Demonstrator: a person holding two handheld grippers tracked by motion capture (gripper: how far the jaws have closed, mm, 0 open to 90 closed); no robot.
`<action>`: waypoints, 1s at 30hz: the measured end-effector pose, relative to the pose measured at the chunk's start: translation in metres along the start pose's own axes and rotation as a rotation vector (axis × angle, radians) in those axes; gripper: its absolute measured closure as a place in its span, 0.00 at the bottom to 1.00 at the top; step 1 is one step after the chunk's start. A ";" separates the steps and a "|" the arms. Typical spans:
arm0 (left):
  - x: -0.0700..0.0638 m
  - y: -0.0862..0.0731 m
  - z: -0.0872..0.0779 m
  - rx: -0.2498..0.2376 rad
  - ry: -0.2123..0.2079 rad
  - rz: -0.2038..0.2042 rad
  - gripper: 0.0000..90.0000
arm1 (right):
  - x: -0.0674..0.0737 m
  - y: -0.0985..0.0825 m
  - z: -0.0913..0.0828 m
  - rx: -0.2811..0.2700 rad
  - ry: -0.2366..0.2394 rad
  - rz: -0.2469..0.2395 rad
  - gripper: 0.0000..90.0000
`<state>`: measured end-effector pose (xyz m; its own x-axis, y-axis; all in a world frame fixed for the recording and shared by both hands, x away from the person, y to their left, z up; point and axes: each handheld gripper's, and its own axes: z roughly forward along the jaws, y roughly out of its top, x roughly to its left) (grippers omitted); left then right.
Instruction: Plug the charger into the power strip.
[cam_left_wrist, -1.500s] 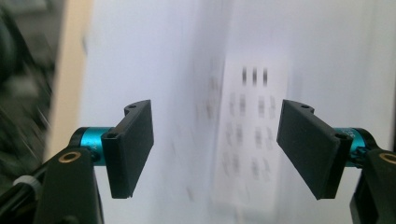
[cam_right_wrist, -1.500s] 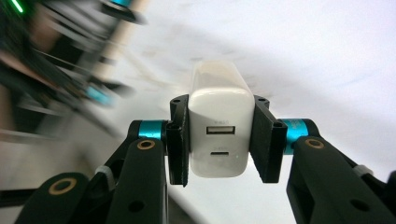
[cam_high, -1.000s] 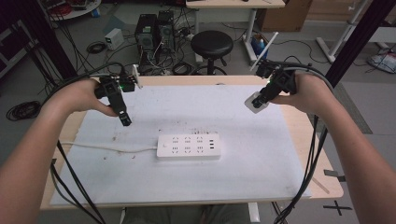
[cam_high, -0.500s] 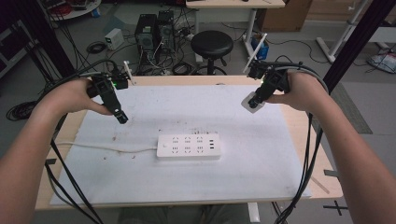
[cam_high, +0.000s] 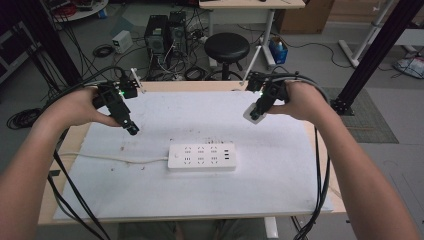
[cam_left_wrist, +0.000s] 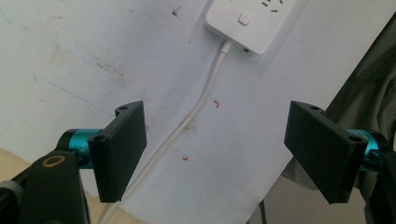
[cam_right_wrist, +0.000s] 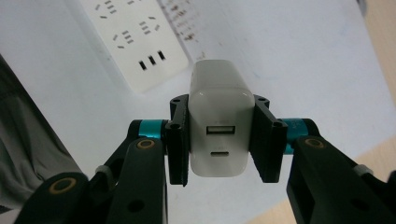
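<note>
The right gripper (cam_right_wrist: 220, 140) has the charger (cam_right_wrist: 219, 122) clamped between its jaws, pressed on both flat sides, with the USB ports facing the camera and the far end pointing away toward the strip. In the high view that charger (cam_high: 252, 114) hangs in the air above the right rear of the white mat (cam_high: 280, 190), well apart from the power strip (cam_high: 201, 157), which lies flat near the middle with its cord (cam_high: 115, 158) running off to the left. The left gripper (cam_high: 132, 127) hovers over the left side of the mat with its jaws spread wide and nothing between them; in its own view the cord (cam_left_wrist: 194, 116) passes below the gap and the switch end of the strip (cam_left_wrist: 247, 21) sits up ahead.

So this looks like the carry stage: charger picked up, plug-in not yet done. The prongs are hidden behind the body, so I can't tell how they are turned. The next move, as I read it, calls for bringing the charger across and down over one of the strip's sockets, squaring the prongs to the slots, then pressing straight in. The strip is loose on the mat, so the free left gripper may well need to pin it first, or it could skid under the push.
</note>
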<state>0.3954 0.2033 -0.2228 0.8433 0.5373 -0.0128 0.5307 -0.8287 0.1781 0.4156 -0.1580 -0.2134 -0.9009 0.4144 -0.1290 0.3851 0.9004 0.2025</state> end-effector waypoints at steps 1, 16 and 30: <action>-0.001 -0.001 0.000 -0.001 0.000 -0.002 0.23 | 0.003 0.005 0.005 0.005 0.004 -0.008 0.69; -0.007 -0.012 0.015 0.008 -0.018 0.016 0.23 | 0.048 0.065 0.098 0.126 0.063 -0.254 0.69; -0.006 -0.019 0.025 0.008 -0.040 0.013 0.23 | 0.062 0.084 0.134 0.192 0.084 -0.358 0.69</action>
<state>0.3823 0.2116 -0.2508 0.8528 0.5198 -0.0497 0.5200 -0.8368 0.1711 0.4186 -0.0389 -0.3346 -0.9949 0.0651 -0.0771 0.0673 0.9974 -0.0265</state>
